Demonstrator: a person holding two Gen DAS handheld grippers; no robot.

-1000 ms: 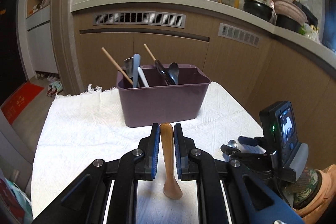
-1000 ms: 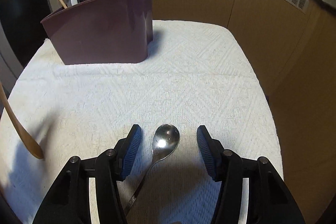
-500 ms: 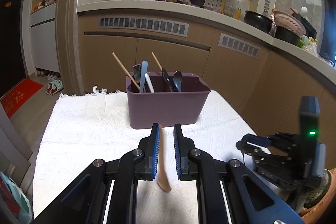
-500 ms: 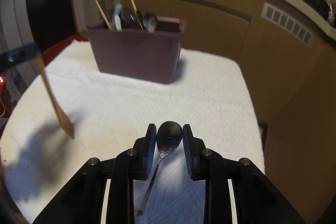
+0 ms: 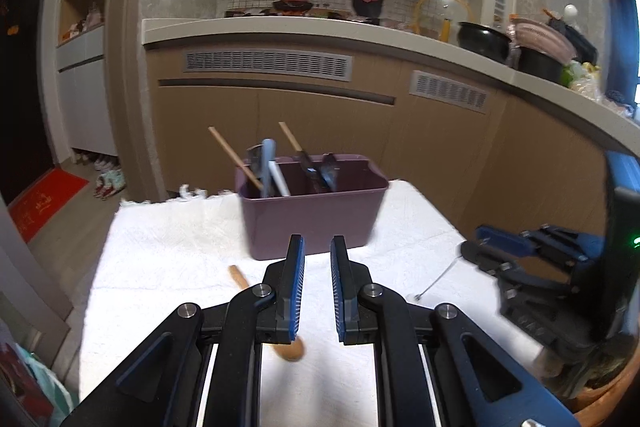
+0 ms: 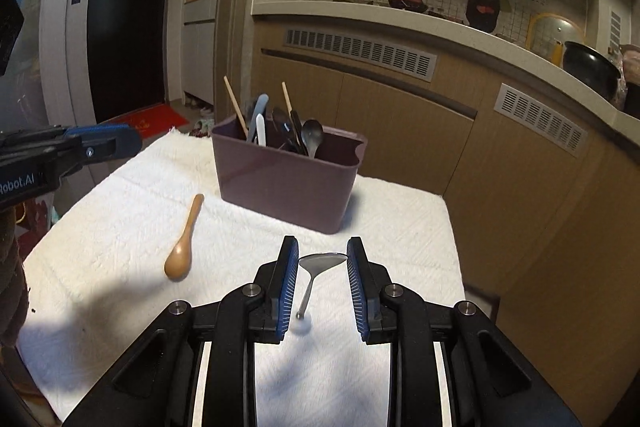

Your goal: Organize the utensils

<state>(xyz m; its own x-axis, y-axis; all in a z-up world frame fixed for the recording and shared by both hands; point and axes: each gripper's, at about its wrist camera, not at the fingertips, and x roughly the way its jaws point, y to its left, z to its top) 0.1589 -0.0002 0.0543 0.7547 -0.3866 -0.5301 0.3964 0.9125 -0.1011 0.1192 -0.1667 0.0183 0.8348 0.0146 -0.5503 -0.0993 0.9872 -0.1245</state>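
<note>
Utensils mostly stand in the purple caddy [image 6: 288,175], center frame. Wooden spoon [image 6: 182,247] lies loose on the white cloth, left of center, beneath your left gripper [image 5: 317,287], whose jaws are parted and empty. Metal spoon [image 6: 318,269] hangs bowl-up between the jaws of your right gripper [image 6: 322,287]; whether they pinch it, you cannot tell. Step in hand looks like carrying: next, tip the metal spoon into the caddy, then pick up the wooden one.
</note>
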